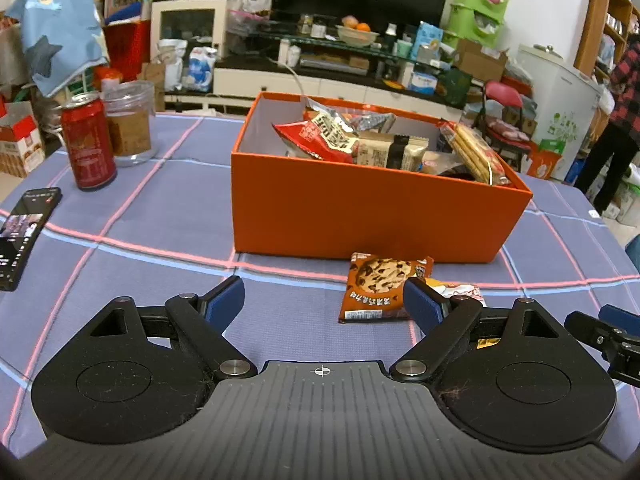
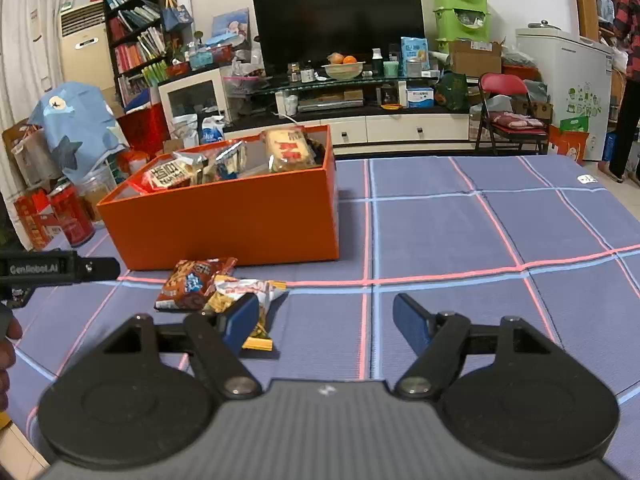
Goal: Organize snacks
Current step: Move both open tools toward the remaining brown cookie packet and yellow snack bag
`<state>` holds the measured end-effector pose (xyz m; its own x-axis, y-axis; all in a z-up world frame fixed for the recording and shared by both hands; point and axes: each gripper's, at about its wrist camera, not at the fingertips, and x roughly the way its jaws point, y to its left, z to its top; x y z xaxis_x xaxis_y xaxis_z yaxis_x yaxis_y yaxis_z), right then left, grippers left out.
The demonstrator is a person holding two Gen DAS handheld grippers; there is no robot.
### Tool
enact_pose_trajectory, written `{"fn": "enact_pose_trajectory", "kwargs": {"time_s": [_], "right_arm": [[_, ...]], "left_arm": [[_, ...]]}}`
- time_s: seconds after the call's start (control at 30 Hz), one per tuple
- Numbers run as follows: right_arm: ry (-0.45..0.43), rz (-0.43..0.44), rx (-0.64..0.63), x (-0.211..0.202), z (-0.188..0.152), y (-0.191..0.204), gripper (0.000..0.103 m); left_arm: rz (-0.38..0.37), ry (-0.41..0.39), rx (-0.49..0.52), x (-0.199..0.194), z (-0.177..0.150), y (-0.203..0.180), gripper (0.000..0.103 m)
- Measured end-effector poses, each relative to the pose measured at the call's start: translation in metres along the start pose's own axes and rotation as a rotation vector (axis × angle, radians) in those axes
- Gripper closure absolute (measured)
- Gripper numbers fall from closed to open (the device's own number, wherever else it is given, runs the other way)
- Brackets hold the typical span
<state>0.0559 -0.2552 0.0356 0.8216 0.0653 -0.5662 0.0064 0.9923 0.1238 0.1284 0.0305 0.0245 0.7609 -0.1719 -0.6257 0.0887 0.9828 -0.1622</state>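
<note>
Orange box (image 1: pixel 376 216) on the worktop (image 1: pixel 160 232) is already full of snacks, and a cookie packet (image 1: pixel 380 288) lies just before it – both tongs, left (image 1: pixel 323 300) and right (image 2: pixel 326 322), gape empty, so next one must close on it.
</note>
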Motion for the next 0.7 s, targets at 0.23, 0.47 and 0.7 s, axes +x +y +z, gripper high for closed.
{"fn": "enact_pose_trajectory", "kwargs": {"time_s": [0.23,0.47,0.7], "right_arm": [[0.006,-0.003,-0.004,0.0025,-0.0011,0.0008,0.028],[0.000,-0.001,-0.005,0.0024,-0.0012,0.0012,0.028],[0.002,-0.006,-0.008,0.0039,-0.0010,0.0015,0.028]], "left_arm": [[0.000,0.002,-0.002,-0.0006,0.0004,0.0012,0.018],[0.005,0.001,-0.010,-0.0011,0.0015,0.0036,0.018],[0.009,-0.006,-0.008,-0.0029,0.0017,0.0036,0.018]]}}
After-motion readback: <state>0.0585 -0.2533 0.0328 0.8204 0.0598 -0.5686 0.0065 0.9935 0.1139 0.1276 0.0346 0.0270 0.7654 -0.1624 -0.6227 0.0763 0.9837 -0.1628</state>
